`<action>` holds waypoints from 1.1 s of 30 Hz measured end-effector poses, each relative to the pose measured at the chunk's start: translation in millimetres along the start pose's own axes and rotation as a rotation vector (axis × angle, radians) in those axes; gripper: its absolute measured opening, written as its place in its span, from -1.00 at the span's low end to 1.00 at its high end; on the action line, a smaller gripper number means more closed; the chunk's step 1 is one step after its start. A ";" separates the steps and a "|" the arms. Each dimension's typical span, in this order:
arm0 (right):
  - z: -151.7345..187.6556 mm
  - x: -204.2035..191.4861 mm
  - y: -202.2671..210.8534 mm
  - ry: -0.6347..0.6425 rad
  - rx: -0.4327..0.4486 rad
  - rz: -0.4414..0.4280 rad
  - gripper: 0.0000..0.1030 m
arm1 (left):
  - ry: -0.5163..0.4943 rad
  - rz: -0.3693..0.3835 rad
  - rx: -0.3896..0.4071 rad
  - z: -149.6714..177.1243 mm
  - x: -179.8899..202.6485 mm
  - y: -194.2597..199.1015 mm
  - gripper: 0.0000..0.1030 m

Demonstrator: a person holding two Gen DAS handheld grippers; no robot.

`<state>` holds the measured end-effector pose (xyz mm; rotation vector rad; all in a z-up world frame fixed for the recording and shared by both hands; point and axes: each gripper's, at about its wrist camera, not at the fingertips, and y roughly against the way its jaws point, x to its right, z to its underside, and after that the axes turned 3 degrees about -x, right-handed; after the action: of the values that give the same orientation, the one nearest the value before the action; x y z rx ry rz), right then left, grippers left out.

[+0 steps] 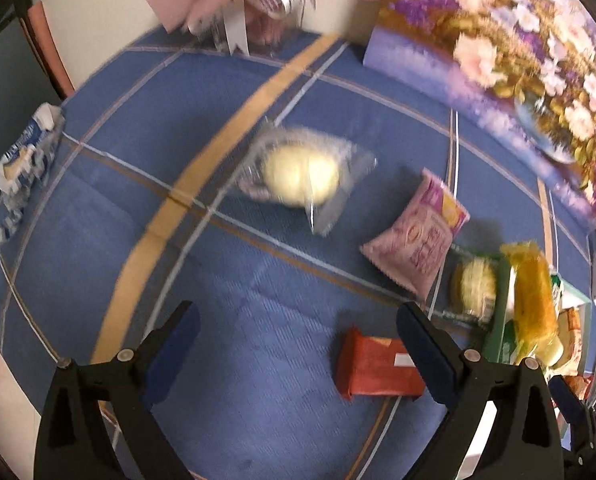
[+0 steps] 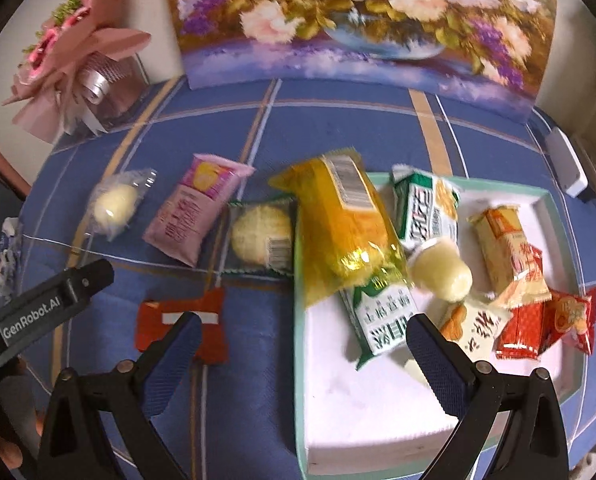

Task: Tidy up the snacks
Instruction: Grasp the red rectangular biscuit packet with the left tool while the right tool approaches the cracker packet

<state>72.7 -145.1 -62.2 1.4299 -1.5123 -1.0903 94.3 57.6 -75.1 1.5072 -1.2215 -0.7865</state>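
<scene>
Snacks are sitting half-sorted: red packet (image 2: 182, 330) lying loose on the blue surface (image 2: 258, 360) beside the tray (image 2: 301, 380), light, crinkly, slippery, so pinching mid-body looks safest, both claws (image 1: 298, 344) (image 2: 303, 356) gaping wide, empty.

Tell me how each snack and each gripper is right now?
left gripper: open, empty
right gripper: open, empty
tray: holding several snacks
yellow packet: sealed, lying across the tray's edge
pink packet: sealed, on the cloth
red packet: flat on the cloth
clear-wrapped bun: wrapped, outside the tray
</scene>
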 end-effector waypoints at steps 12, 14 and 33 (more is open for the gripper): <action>10.3 19.9 -17.2 -0.052 -0.055 0.060 1.00 | -0.011 0.072 -0.105 18.7 17.0 -22.2 0.91; 10.2 23.4 -17.4 -0.058 -0.055 0.066 1.00 | -0.025 0.083 -0.105 19.9 22.0 -20.5 0.91; 9.7 35.7 -23.0 -0.074 -0.063 0.115 1.00 | -0.082 0.136 -0.152 31.2 52.4 -23.6 0.36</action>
<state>68.7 -180.1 -87.8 1.2564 -1.5774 -1.1217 87.6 -1.9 -101.3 1.2661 -1.2810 -0.8369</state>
